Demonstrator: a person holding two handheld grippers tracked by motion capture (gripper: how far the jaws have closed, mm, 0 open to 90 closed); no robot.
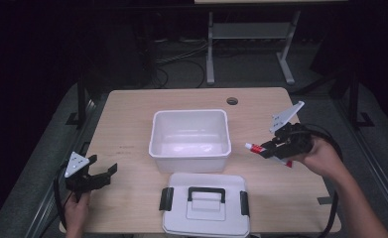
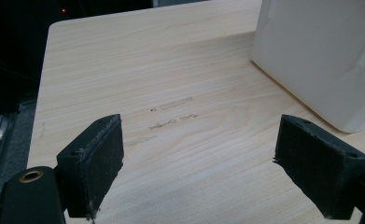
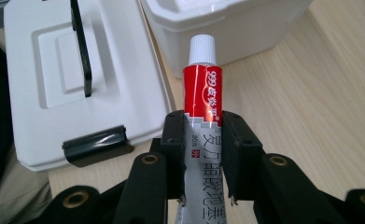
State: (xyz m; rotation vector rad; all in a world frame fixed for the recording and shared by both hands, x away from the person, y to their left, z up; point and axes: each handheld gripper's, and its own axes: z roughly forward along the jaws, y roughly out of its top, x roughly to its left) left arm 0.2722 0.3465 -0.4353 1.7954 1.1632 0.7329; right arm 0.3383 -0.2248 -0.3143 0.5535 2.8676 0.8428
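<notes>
While right gripper (image 3: 203,154) clamps one red-white ointment tube (image 3: 203,93) above table (image 1: 132,114), beside one open white bin (image 1: 190,134), one white lid (image 1: 205,208) in front, left gripper (image 2: 199,158) spread wide, holding nothing.

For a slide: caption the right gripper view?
Right gripper clamps a red-and-white tube, cap toward the white bin.

The tube (image 3: 203,93) runs off the bottom edge in the right gripper view, its tail hidden between the claw pads. The lid (image 1: 204,210) is cut by the high view's lower edge.
</notes>
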